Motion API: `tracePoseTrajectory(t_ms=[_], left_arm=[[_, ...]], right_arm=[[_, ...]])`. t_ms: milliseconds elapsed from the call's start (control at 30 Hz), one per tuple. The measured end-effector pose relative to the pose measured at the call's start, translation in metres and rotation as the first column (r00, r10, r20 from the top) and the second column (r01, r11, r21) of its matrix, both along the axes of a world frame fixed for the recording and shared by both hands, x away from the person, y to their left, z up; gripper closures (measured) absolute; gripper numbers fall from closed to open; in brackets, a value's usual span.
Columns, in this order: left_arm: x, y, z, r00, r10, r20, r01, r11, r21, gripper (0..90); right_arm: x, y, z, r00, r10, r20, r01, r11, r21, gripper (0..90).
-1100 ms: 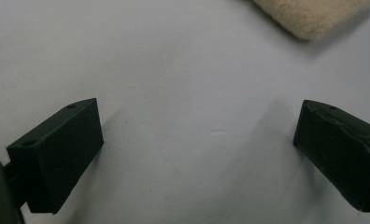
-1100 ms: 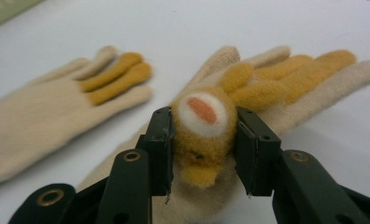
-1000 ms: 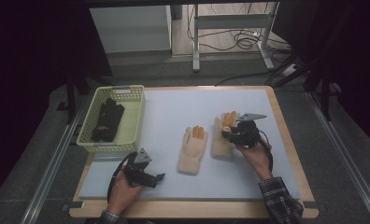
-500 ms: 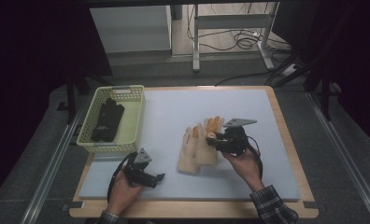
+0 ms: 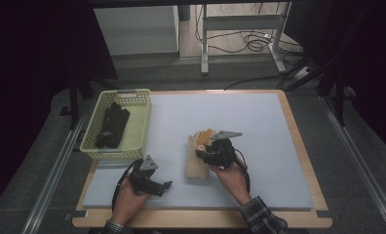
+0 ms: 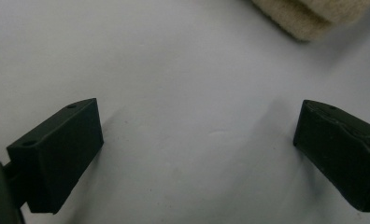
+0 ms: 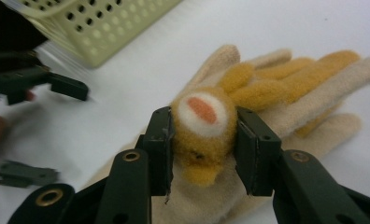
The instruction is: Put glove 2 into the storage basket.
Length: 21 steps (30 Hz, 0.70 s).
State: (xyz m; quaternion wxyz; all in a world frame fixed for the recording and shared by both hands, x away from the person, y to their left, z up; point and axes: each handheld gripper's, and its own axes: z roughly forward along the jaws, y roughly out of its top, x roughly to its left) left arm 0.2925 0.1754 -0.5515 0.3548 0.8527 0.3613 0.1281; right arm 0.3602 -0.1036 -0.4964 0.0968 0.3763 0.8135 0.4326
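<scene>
Pale blue-white foam matting (image 5: 259,122) covers a wood-edged table, with dark floor and cable-strewn table legs beyond its far edge. Near the mat's middle, the beige glove (image 5: 197,163) lies flat, and the right gripper (image 5: 204,152) sits directly over it, at about 1 o'clock from the left gripper (image 5: 167,185). In the right gripper view its jaws pinch a round, fuzzy orange-and-white animal face (image 7: 202,122) sewn to the back of the upper glove, pads pressing on both sides; a small orange-red oval sits in the white patch. That upper glove lies on a second like it, mustard-orange fingers fanning toward 2 o'clock over longer beige ones. Both gloves look like soft, nappy fleece. The left gripper rests near the mat's front edge, held by the person's left hand (image 5: 127,197); in the left gripper view its blocky, matte black jaws stand spread wide with nothing but bare mat between them, and a fleecy beige cuff (image 6: 309,16) shows at about 1 o'clock. At 10 o'clock from the gloves stands a pale yellow-green plastic basket (image 5: 141,127) with perforated walls, and dark gloves (image 5: 112,126) lie inside it. No brand, label or writing can be read anywhere.
</scene>
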Motion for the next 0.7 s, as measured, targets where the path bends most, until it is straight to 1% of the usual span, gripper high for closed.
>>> tracePoseTrajectory(t_ms=[33,100,167,233,300,367,467,533,567,600,667,700], left_arm=[[0.0,0.0,0.0,1.0,0.0,0.0,0.0,1.0,0.0,1.6],[0.0,0.0,0.0,1.0,0.0,0.0,0.0,1.0,0.0,1.6],[0.0,0.0,0.0,1.0,0.0,0.0,0.0,1.0,0.0,1.6],[0.0,0.0,0.0,1.0,0.0,0.0,0.0,1.0,-0.001,1.6],[0.0,0.0,0.0,1.0,0.0,0.0,0.0,1.0,0.0,1.6],[0.0,0.0,0.0,1.0,0.0,0.0,0.0,1.0,0.0,1.6],[0.0,0.0,0.0,1.0,0.0,0.0,0.0,1.0,0.0,1.6],[0.0,0.0,0.0,1.0,-0.001,0.001,0.001,1.0,0.001,1.6],[0.0,0.0,0.0,1.0,-0.001,0.001,0.001,1.0,0.001,1.6],[0.0,0.0,0.0,1.0,-0.001,0.001,0.001,1.0,0.001,1.6],[0.0,0.0,0.0,1.0,-0.001,0.001,0.001,1.0,0.001,1.6],[0.0,0.0,0.0,1.0,-0.001,0.001,0.001,1.0,0.001,1.6]], right_arm=[[0.0,0.0,-0.003,0.9999,-0.009,0.007,0.009,1.0,-0.022,58.7],[0.001,0.0,-0.01,0.9997,-0.021,0.014,0.022,0.999,-0.04,55.7],[0.002,-0.002,-0.017,0.9999,-0.015,-0.005,0.014,0.999,-0.047,50.4],[0.002,-0.004,-0.018,0.9999,-0.011,-0.003,0.011,0.999,-0.036,46.6],[0.002,-0.004,-0.016,0.9999,-0.004,-0.009,0.004,0.999,-0.045,41.8],[0.001,-0.005,-0.009,0.9999,0.008,0.007,-0.008,0.999,-0.053,39.8],[-0.001,-0.012,0.002,0.9993,0.024,0.028,-0.023,0.998,-0.052,39.3],[-0.001,-0.019,0.007,0.9986,0.048,0.022,-0.046,0.997,-0.064,39.8],[-0.001,-0.023,0.007,0.9979,0.061,0.02,-0.059,0.995,-0.075,41.8],[-0.002,-0.027,0.007,0.9975,0.067,0.021,-0.065,0.994,-0.089,46.1],[-0.005,-0.035,0.004,0.9969,0.073,0.03,-0.069,0.991,-0.118,59.9],[-0.006,-0.039,0.002,0.9959,0.087,0.026,-0.083,0.989,-0.124,66.8]])
